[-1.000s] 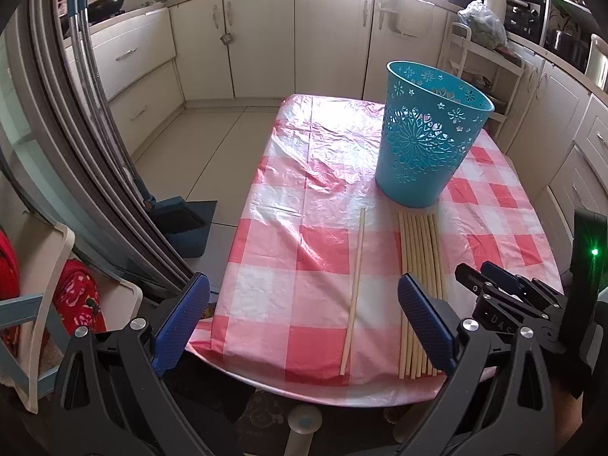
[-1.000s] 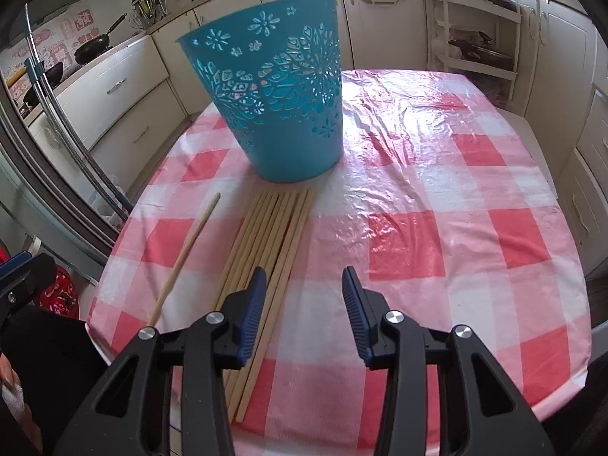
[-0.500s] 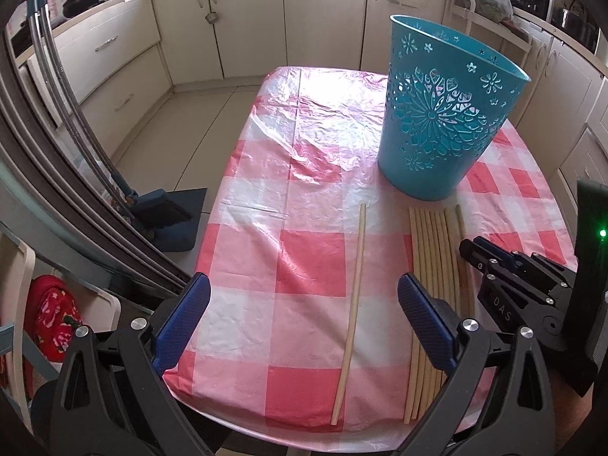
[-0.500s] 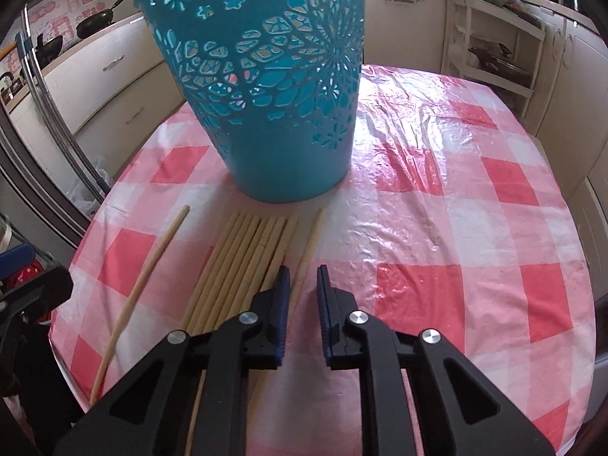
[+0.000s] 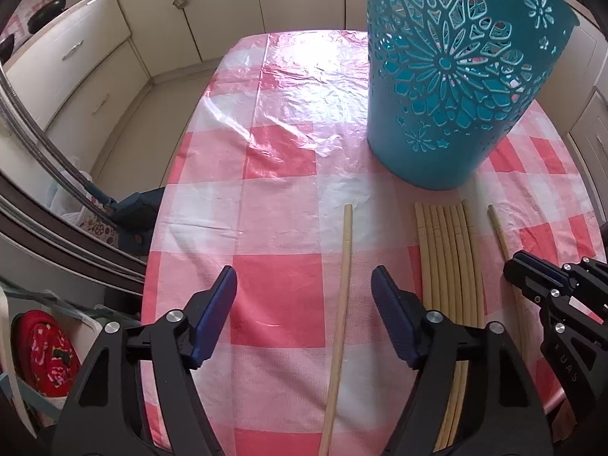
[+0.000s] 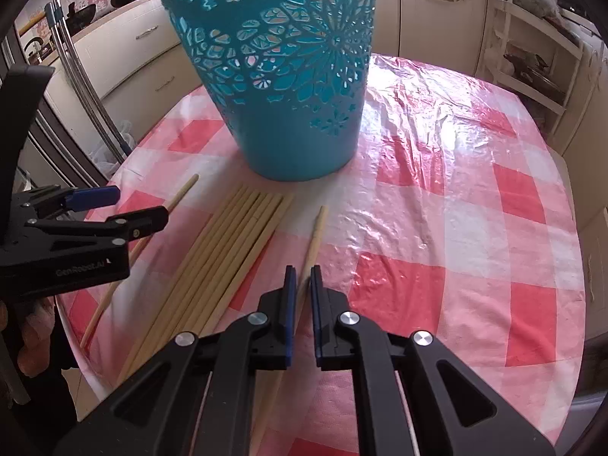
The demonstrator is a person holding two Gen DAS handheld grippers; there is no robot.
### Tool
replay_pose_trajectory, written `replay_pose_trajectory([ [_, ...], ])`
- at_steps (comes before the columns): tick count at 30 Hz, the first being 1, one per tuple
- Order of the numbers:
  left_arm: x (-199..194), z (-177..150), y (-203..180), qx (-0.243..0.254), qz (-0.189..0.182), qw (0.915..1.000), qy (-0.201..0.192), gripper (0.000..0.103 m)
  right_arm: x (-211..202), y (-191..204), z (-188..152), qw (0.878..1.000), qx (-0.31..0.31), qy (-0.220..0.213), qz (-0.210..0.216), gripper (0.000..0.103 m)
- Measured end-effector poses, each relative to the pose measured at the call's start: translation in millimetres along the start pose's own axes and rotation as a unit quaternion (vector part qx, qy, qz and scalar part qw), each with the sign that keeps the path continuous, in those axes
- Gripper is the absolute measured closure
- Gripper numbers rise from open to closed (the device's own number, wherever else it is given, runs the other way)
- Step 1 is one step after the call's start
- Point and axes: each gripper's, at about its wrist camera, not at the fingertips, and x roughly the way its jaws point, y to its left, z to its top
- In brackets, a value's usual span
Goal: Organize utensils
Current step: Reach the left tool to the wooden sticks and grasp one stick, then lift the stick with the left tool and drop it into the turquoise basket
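A teal cut-out basket [image 5: 452, 76] [image 6: 281, 76] stands upright on the red-and-white checked tablecloth [image 5: 277, 174]. In front of it lie several wooden chopsticks in a row [image 5: 448, 258] [image 6: 228, 254]. One single chopstick [image 5: 342, 304] lies apart to the left, between the fingers of my open left gripper [image 5: 304, 296], which hovers just above it. My right gripper [image 6: 301, 285] is shut on another single chopstick [image 6: 315, 235] to the right of the row; it also shows in the left wrist view [image 5: 532, 285]. The left gripper shows in the right wrist view [image 6: 114, 209].
Cream kitchen cabinets [image 5: 212, 11] ring the table. A steel fridge handle [image 5: 45, 152] and a blue dustpan [image 5: 133, 209] are to the left. A white shelf rack [image 6: 539, 49] stands at the back right. The table's near edge [image 6: 95, 372] is close under both grippers.
Both grippers moved forward and down toward the chopsticks. The right gripper closed onto the rightmost chopstick, which now sits apart from the row. The left gripper narrowed around the single left chopstick.
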Motion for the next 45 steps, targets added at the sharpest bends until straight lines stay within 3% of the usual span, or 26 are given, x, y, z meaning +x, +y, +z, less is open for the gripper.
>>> replay_pose_trajectory([
  [4,5,-1,0,0.002,-0.009,0.9999,-0.011,0.051,0,-2,-1,1.0,0.006,-0.007,0.004,0.095],
  [8,6,4,1,-0.001,-0.039,0.9991,-0.014,0.098,0,-3,0,1.0,0.006,-0.013,0.004,0.095],
  [13,-2,3,18,-0.046,-0.095,0.9944,-0.001,0.099,0,-4,-2,1.0,0.009,-0.021,0.01,0.095],
  [16,-35,6,34,-0.074,-0.128,0.9886,-0.029,0.099,0,-4,-2,1.0,0.01,-0.023,0.013,0.095],
  [20,-108,31,52,-0.09,-0.167,0.9758,-0.108,0.099,0,-7,-1,0.999,0.019,-0.021,0.02,0.095],
  [23,-164,55,60,-0.097,-0.193,0.9605,-0.176,0.099,0,-10,0,0.999,0.029,-0.02,0.026,0.095],
  [28,-214,106,43,-0.099,-0.204,0.9376,-0.263,0.099,0,-11,1,0.999,0.033,-0.02,0.031,0.095],
  [32,-209,137,22,-0.113,-0.198,0.9233,-0.309,0.099,1,-11,0,0.999,0.035,-0.021,0.033,0.095],
  [36,-184,159,2,-0.125,-0.164,0.9164,-0.343,0.099,1,-9,0,0.999,0.028,-0.024,0.03,0.094],
  [42,-135,180,-14,-0.136,-0.135,0.9206,-0.34,0.099,2,-9,1,0.999,0.022,-0.026,0.036,0.094],
  [45,-117,178,-17,-0.131,-0.128,0.9275,-0.326,0.099,3,-12,1,0.998,0.028,-0.025,0.042,0.094],
])
